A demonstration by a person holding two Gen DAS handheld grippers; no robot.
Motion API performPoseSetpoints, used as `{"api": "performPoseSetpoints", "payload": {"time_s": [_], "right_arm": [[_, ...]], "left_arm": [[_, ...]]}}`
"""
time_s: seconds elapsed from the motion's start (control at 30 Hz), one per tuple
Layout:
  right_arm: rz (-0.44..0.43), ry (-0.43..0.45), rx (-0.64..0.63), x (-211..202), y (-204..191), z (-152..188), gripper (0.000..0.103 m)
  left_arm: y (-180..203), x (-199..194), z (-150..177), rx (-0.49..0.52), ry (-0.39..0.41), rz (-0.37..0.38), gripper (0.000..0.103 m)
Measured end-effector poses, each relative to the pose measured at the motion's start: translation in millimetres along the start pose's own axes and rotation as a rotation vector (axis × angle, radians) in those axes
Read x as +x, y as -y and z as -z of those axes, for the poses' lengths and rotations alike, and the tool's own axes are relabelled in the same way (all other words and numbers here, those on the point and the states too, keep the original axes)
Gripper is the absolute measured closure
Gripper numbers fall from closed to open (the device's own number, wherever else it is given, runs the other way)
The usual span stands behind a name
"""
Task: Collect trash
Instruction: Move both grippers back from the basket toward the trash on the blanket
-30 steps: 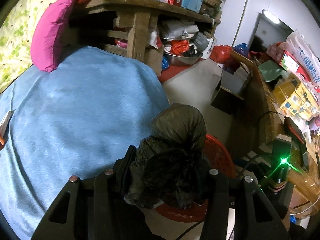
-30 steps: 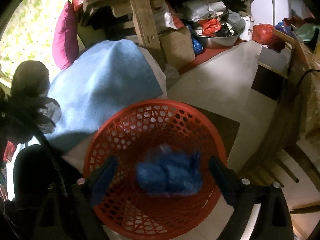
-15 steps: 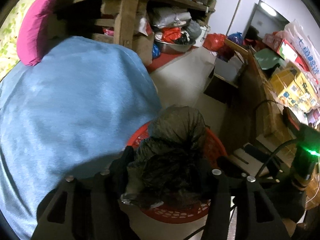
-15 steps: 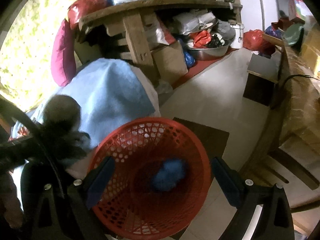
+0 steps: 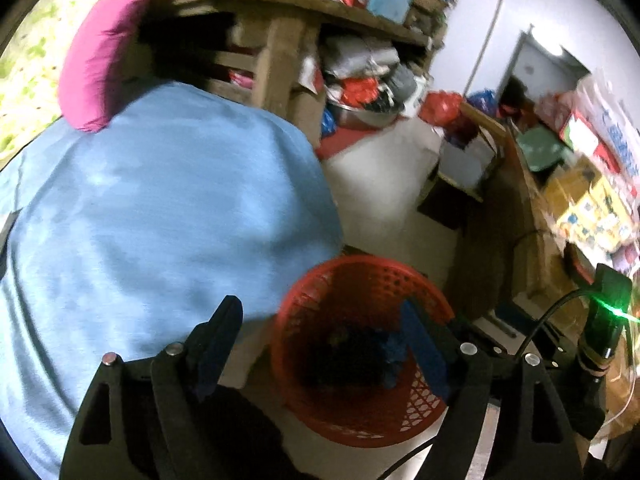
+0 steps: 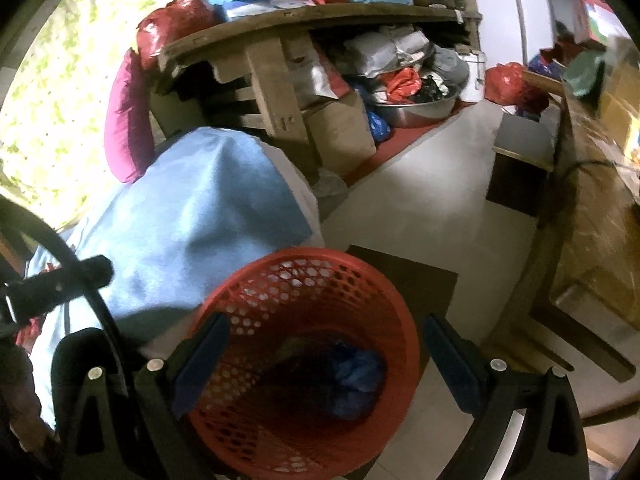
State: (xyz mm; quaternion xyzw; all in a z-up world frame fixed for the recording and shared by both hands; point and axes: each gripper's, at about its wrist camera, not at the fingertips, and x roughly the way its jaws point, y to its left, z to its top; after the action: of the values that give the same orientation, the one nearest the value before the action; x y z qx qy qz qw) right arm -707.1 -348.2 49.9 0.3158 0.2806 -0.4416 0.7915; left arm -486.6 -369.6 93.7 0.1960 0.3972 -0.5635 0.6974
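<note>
The left tool [image 5: 324, 344] was opening above the round red plastic mesh basket [image 5: 320, 292], nothing between its jaws. The right tool [image 6: 326, 360] hung released. Inside lay a dark crumpled bag [image 6: 304, 380] beside blue crumpled plastic [image 6: 356, 368].

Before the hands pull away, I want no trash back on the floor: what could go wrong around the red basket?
1. The left gripper, opening with nothing between its fingers, hangs close over the red basket; pulling back carelessly could clip the rim and tip it.
2. The dark bag and blue bag lie loose inside, so tipping would likely spill them.
</note>
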Motion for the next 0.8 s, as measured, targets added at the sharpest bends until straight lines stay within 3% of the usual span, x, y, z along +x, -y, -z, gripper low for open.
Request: {"api": "performPoseSetpoints", "payload": {"time_s": [0.37,0.8], "right_arm": [[-0.084,-0.008,-0.127,3.6,-71.5,-11.7,0.004],[-0.237,0.032,-0.364,-16.3,-217.3,-20.6,0.004]], "left_arm": [[-100.1,-52.6,29.4,-0.180,0.095,-0.126,0.022],[-222.5,-134.8,84.6,-0.360,0.234,-0.342,0.022]]}}
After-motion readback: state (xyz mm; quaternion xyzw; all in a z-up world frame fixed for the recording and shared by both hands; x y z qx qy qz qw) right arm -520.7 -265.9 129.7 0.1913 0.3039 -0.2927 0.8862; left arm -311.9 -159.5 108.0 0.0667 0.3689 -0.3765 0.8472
